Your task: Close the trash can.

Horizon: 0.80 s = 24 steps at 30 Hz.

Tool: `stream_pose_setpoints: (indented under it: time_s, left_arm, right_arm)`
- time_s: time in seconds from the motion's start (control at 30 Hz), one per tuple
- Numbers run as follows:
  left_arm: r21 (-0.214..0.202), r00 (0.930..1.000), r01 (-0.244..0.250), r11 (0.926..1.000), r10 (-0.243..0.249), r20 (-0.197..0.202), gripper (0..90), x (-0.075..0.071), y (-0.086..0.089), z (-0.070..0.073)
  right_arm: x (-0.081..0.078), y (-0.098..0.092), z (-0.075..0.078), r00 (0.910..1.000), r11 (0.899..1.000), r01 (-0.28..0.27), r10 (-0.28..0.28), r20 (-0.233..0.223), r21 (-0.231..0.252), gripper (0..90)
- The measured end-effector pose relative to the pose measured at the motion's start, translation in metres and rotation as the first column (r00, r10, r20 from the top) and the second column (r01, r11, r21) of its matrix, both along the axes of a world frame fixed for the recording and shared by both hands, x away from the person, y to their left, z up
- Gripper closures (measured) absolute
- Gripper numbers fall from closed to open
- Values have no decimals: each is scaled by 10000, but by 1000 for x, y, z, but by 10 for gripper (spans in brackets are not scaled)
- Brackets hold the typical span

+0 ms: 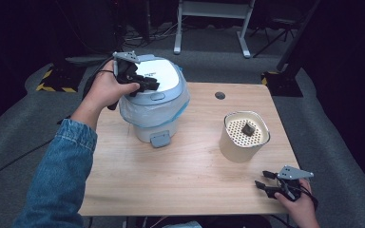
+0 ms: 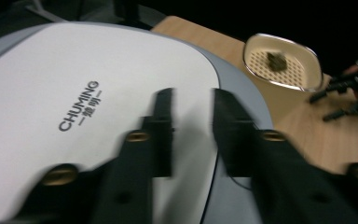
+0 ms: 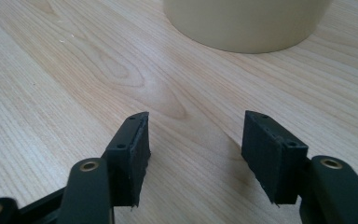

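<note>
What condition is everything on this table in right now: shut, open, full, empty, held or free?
Pedal bin: upright, lid shut, clear liner bag bulging under the lid.
Cream container: upright, uncovered; one small dark piece lies on its perforated insert.
Left gripper: jaws apart over the bin lid, nothing between them.
Right gripper: open, empty, low over the wooden table.

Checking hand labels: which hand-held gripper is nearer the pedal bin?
Left. The left hand-held gripper hovers over the pedal bin lid; the right hand-held gripper rests at the table's near right corner.
</note>
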<state>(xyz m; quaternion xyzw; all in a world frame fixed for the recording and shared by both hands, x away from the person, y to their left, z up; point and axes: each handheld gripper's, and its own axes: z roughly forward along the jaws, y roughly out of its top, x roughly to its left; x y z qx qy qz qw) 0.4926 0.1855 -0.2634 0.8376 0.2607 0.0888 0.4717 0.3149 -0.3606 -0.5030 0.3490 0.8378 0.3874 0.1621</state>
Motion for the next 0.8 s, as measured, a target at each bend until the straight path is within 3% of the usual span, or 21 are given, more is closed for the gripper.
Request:
stream_pose_setpoints:
  time_s: [0.17,0.37,0.6,0.8]
  left_arm:
    - [-528,9970,-26,9986,67,773,500,-21,6,9]
    - [-688,9895,136,9975,-35,1444,385,-66,13,13]
    - [-677,9875,359,9971,-250,1555,355,-114,18,9]
    - [-483,9877,215,9986,-137,1560,354,-143,22,-4]
  right_arm:
    - [1,1,0,10000,10000,-11,11,-17,-3,412]
    - [4,1,0,9999,9999,-105,105,-31,-3,406]
    - [10,3,0,9999,9999,-144,144,-37,-19,385]
    - [12,4,0,9999,9999,-153,153,-53,-23,377]
